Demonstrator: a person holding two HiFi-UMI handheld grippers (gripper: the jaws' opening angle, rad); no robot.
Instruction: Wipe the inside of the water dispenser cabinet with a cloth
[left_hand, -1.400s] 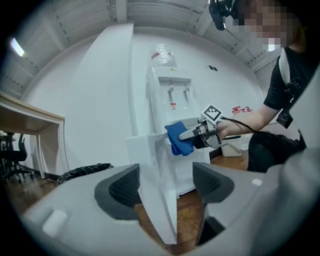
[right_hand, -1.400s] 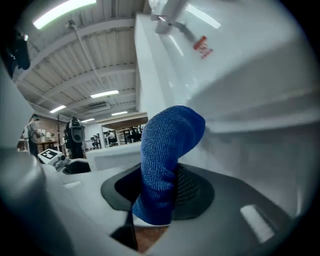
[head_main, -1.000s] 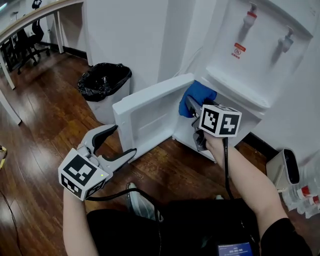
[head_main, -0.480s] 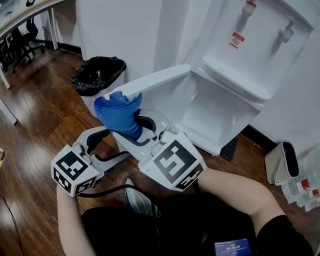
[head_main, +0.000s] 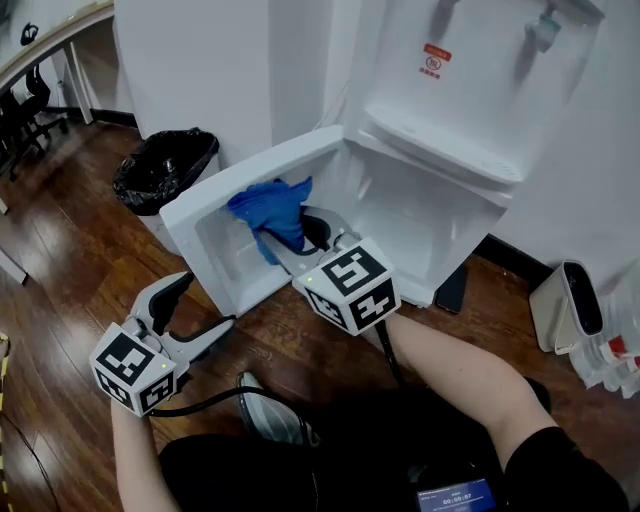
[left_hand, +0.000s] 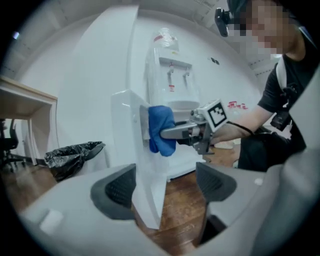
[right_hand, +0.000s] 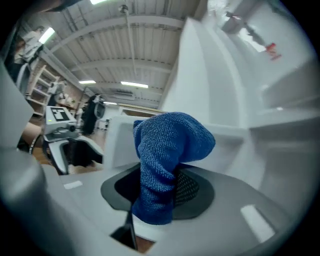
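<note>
The white water dispenser (head_main: 470, 90) has its lower cabinet (head_main: 425, 215) open, and the door (head_main: 215, 205) swings out to the left. My right gripper (head_main: 287, 238) is shut on a blue cloth (head_main: 272, 215) and holds it against the door's inner face. The cloth (right_hand: 165, 165) bunches up between the dark pads (right_hand: 192, 187). My left gripper (head_main: 205, 300) is low at the left with its jaws opening. The door's free edge (left_hand: 145, 195) stands in the gap between them, and the pads (left_hand: 120, 187) do not press on it. In the left gripper view, the cloth (left_hand: 161, 129) is beyond that edge.
A bin lined with a black bag (head_main: 165, 165) stands left of the door. A white appliance (head_main: 570, 310) and bottles (head_main: 620, 360) sit at the right. A dark object (head_main: 452, 290) leans by the dispenser's base. A desk and chair (head_main: 25, 95) are at the far left.
My right gripper drew the blue cloth out of the cabinet opening, swung left, and now rests it on the door's inside. My left gripper sank a little and its jaws stand wider.
</note>
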